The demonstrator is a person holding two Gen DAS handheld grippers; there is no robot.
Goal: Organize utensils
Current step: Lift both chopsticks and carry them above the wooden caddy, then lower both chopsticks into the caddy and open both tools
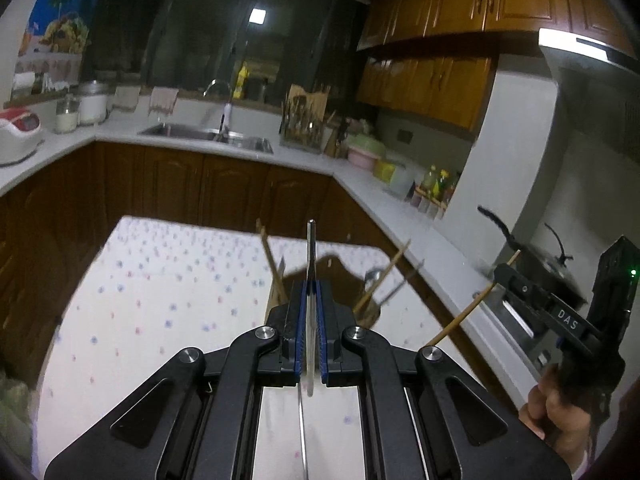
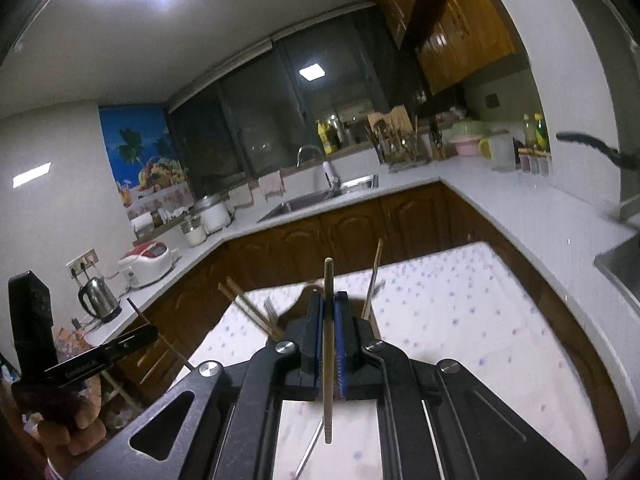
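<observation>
My left gripper (image 1: 311, 292) is shut on a flat metal utensil handle (image 1: 311, 252) that sticks up between its blue pads, above the table. My right gripper (image 2: 329, 300) is shut on a wooden chopstick (image 2: 328, 280) that runs through its pads. The right gripper also shows at the right of the left wrist view (image 1: 500, 276), with the chopstick (image 1: 464, 316) slanting down from it. Behind both grippers a utensil holder (image 1: 368, 314) on the table holds wooden chopsticks (image 1: 272, 260) and a metal spoon (image 1: 374, 276); the gripper bodies mostly hide it.
The table has a white cloth with small dots (image 1: 160, 288). A white L-shaped counter (image 1: 400, 216) with a sink (image 1: 208, 134), utensil rack (image 1: 304, 128), jars and a rice cooker (image 1: 18, 132) runs behind. A stove with a pan (image 1: 548, 264) is at the right.
</observation>
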